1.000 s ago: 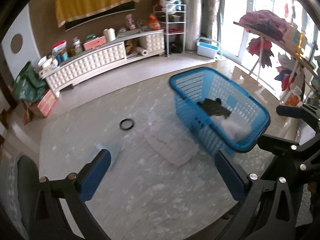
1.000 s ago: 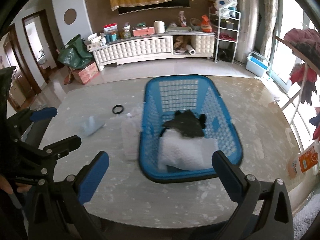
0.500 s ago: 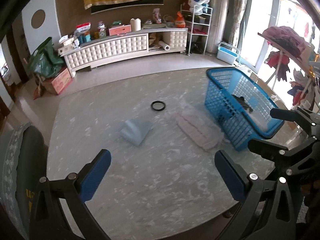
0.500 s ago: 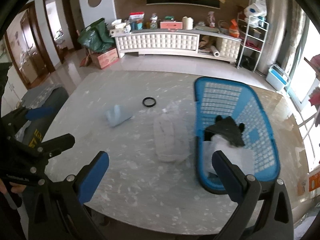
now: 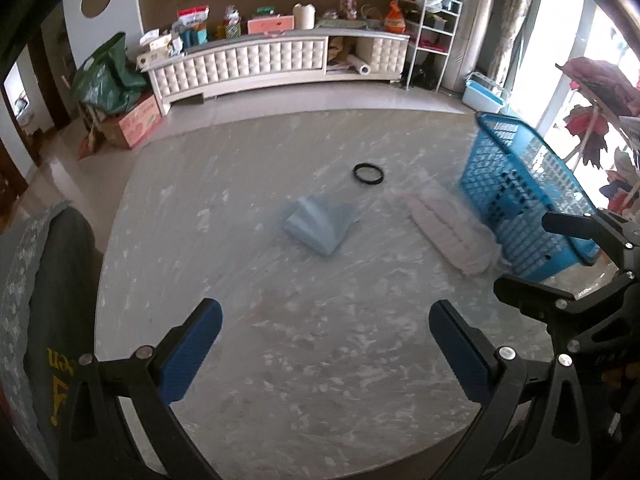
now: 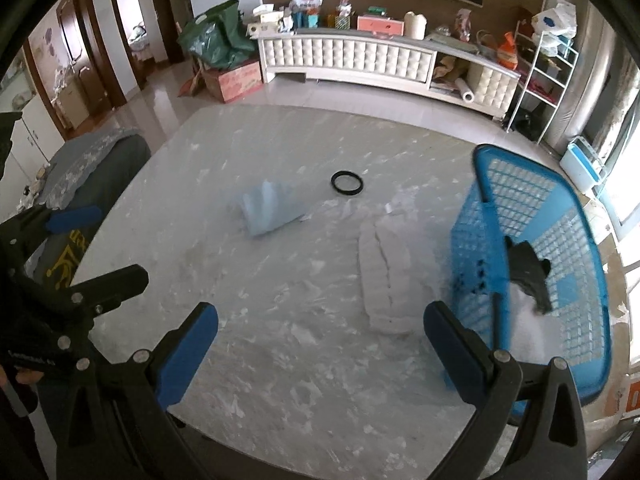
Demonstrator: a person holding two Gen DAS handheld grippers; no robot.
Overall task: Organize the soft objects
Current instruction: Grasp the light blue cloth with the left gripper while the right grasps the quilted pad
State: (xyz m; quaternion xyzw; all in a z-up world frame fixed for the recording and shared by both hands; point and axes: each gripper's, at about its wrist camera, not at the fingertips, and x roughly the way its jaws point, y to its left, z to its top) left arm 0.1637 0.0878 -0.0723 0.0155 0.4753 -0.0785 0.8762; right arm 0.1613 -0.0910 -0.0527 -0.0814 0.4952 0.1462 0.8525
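1. Both cameras have swung to the left compared with one second ago. In the left wrist view the blue basket (image 5: 524,204), which was in the middle before, now sits at the right edge, and the folded light-blue cloth (image 5: 320,226) is near the centre of the marble table (image 5: 248,288). The left gripper (image 5: 325,346) hovers above the table with its jaws spread wide and nothing between them. A white ribbed cloth (image 5: 448,232) lies just beside the basket, and a black ring (image 5: 368,173) lies behind the two cloths.

2. In the right wrist view the basket has also shifted to the right side. It holds a black item (image 6: 528,276) and a white item (image 6: 532,328). The right gripper (image 6: 320,352) is also spread and empty.

3. My judgement: the two cloths on the table are not yet sorted, and the hands are turning toward them for the next pick.
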